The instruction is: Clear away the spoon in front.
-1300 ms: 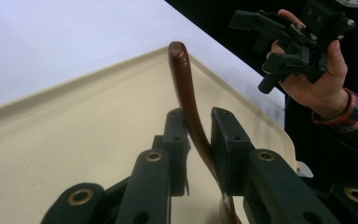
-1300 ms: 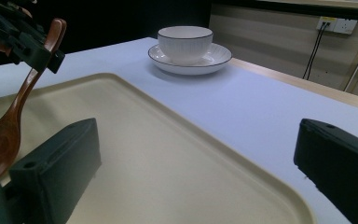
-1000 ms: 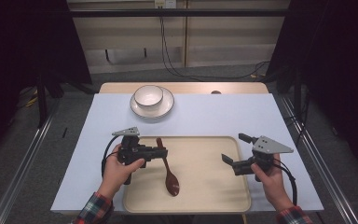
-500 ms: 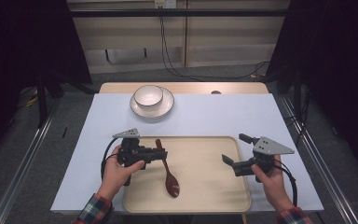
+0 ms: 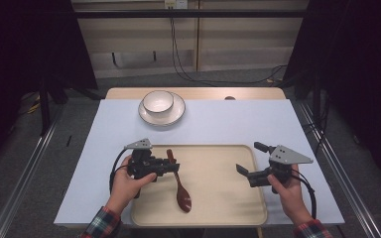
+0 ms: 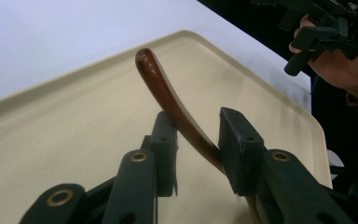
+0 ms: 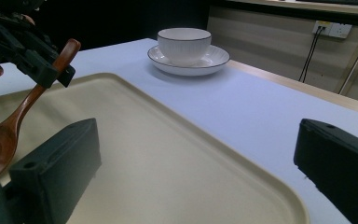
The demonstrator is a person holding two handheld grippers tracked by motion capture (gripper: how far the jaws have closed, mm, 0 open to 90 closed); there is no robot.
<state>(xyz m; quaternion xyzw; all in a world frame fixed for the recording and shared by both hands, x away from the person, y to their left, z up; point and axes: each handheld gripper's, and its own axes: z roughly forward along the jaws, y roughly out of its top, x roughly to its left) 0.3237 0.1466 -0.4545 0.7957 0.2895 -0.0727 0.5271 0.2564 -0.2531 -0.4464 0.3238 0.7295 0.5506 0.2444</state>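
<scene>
A dark brown wooden spoon point(image 5: 182, 192) lies on the beige tray point(image 5: 228, 208), bowl end towards me and handle point(image 6: 168, 98) rising off the tray. My left gripper point(image 5: 174, 167) sits at the tray's left side with the handle between its jaws. The jaws have just been opening. The handle leans on one pad point(image 6: 235, 140) and stands apart from the other, so the gripper is open. My right gripper point(image 5: 241, 171) hovers over the tray's right edge, wide open with nothing between its fingers. The right gripper view shows the spoon point(image 7: 9, 130) and the left gripper point(image 7: 51, 70) at the left.
A white bowl point(image 5: 158, 102) sits on a white saucer point(image 5: 176, 113) at the far middle of the pale blue table cover point(image 5: 238, 124). A wooden table edge point(image 5: 198, 93) runs behind it. Cables hang by the back wall.
</scene>
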